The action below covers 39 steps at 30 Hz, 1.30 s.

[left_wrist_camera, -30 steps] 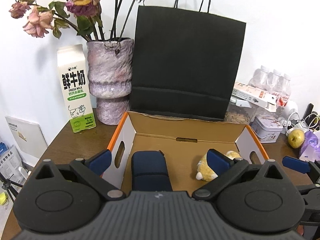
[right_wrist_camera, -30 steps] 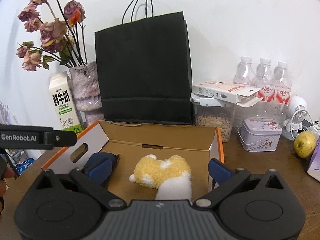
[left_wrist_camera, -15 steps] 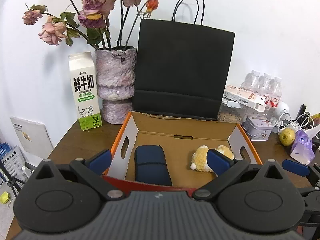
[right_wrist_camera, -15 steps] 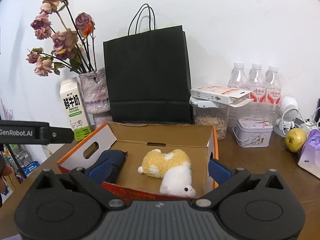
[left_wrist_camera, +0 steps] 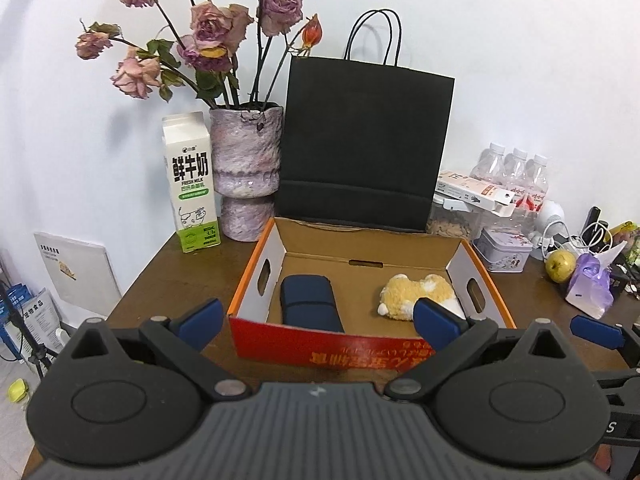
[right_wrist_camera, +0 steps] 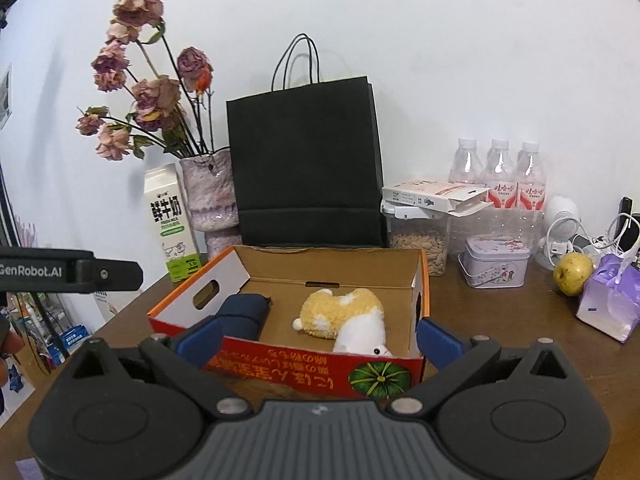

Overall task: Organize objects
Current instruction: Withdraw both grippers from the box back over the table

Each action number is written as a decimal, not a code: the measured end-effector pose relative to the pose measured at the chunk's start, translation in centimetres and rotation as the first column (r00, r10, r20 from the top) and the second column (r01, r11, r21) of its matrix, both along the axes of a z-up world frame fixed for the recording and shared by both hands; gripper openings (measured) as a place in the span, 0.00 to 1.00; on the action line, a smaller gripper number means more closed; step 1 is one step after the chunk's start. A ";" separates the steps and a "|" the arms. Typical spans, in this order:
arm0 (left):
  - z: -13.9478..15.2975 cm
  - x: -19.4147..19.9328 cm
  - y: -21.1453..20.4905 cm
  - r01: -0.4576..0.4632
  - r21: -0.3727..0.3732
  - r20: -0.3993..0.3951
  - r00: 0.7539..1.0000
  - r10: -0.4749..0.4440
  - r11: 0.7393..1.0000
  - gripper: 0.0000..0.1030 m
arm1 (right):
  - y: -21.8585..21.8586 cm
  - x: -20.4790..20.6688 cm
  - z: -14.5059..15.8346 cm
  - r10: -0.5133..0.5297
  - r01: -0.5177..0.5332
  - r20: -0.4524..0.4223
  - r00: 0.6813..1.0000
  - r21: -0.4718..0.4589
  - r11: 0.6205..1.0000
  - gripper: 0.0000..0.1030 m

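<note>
Against the white wall, a brown table [left_wrist_camera: 168, 280] carries a black paper bag [left_wrist_camera: 364, 144], a vase of dried roses [left_wrist_camera: 246, 172] and a milk carton [left_wrist_camera: 191, 184]. In front of them sits an open cardboard box [left_wrist_camera: 320, 340] holding a dark blue pouch [left_wrist_camera: 310, 300] on its left side and a yellow plush toy [right_wrist_camera: 344, 314] on its right. Both the left gripper [left_wrist_camera: 316, 316] and the right gripper [right_wrist_camera: 320, 336] hover just before the box, fingers spread wide and holding nothing.
</note>
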<state>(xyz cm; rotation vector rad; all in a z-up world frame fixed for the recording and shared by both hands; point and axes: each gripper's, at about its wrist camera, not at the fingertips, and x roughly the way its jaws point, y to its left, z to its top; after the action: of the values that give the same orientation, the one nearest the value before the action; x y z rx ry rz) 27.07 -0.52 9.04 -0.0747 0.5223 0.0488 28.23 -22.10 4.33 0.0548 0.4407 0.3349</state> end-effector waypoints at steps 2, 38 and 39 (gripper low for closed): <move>0.1 -0.9 0.1 -0.001 -0.001 0.002 1.000 0.001 1.000 1.00 | 0.1 -0.8 0.1 0.002 -0.002 0.003 1.000 -0.002 1.000 1.00; -0.4 -14.7 1.2 0.000 -0.035 0.009 1.000 0.001 0.999 1.00 | 0.5 -14.7 1.2 0.011 -0.009 0.039 0.999 -0.056 0.998 1.00; -0.5 -15.1 1.3 0.000 -0.038 0.007 1.000 0.000 0.999 1.00 | 0.6 -15.2 1.1 0.011 -0.009 0.038 0.999 -0.058 0.998 1.00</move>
<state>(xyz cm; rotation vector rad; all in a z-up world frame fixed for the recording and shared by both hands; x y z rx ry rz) 12.02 0.76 8.55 -0.1117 0.5162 0.0387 13.05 -21.50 5.45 -0.0101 0.4124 0.3324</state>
